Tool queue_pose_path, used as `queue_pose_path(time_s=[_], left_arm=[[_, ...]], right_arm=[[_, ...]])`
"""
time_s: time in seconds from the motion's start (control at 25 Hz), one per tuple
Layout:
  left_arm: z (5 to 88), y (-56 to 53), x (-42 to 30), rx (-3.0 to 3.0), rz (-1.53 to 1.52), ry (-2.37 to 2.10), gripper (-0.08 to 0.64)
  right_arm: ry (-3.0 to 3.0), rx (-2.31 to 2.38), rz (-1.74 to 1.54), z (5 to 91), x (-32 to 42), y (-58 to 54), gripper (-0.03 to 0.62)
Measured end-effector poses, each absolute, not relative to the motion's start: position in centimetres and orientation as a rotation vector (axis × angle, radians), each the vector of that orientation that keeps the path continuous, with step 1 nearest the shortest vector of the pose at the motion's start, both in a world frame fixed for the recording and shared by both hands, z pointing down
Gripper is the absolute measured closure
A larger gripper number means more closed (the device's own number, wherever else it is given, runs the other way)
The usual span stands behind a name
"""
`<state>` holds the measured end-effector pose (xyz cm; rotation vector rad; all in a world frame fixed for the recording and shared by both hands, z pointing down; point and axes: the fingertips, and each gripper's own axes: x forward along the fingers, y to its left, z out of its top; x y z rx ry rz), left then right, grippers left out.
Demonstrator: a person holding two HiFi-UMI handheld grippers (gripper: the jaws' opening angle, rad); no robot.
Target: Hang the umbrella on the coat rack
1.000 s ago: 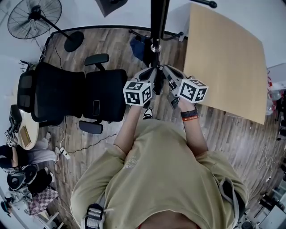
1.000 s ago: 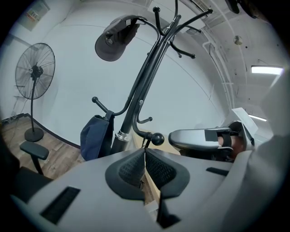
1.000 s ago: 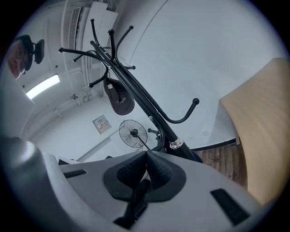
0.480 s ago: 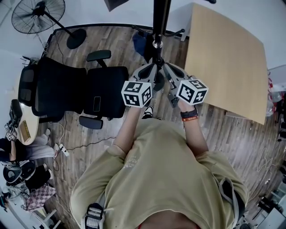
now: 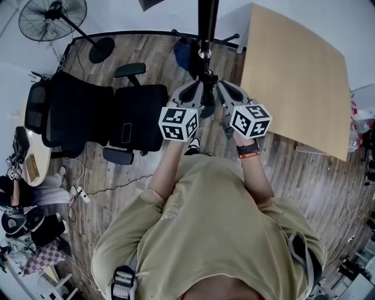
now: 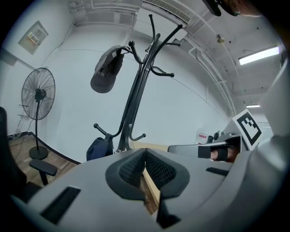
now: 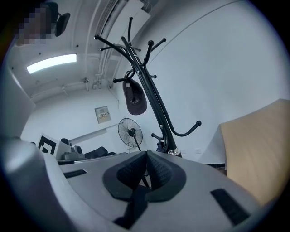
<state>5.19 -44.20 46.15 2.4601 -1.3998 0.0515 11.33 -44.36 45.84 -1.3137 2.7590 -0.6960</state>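
The black coat rack [image 5: 207,23] stands straight ahead, and its pole and hooks [image 6: 136,90] fill both gripper views. A dark cap [image 6: 106,70] hangs from an upper hook. A dark blue bundle [image 5: 183,55] hangs low by the pole [image 6: 97,147]; I cannot tell if it is the umbrella. My left gripper [image 5: 198,91] and right gripper [image 5: 220,91] are held side by side just short of the pole. The left gripper's [image 6: 145,152] pads meet with nothing between them. The right gripper's [image 7: 146,156] pads also meet, empty.
A light wooden table [image 5: 293,76] stands to the right of the rack. A black office chair [image 5: 105,120] sits to the left on the wood floor. A standing fan [image 5: 53,17] is at the far left by the wall. Cables trail across the floor.
Both grippers have edged slightly forward toward the rack pole and stay shut. The head view has shifted a little.
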Motion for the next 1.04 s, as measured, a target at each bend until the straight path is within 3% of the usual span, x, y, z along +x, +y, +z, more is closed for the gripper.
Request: queue_pose_path(time_s=[1.04], left_arm=[[46.7,-44.2,5.3,2.44,0.068,-1.46,0.536]], right_arm=[[2.831,-1.448,-0.591,47.9,12.9,-44.5,0.577]])
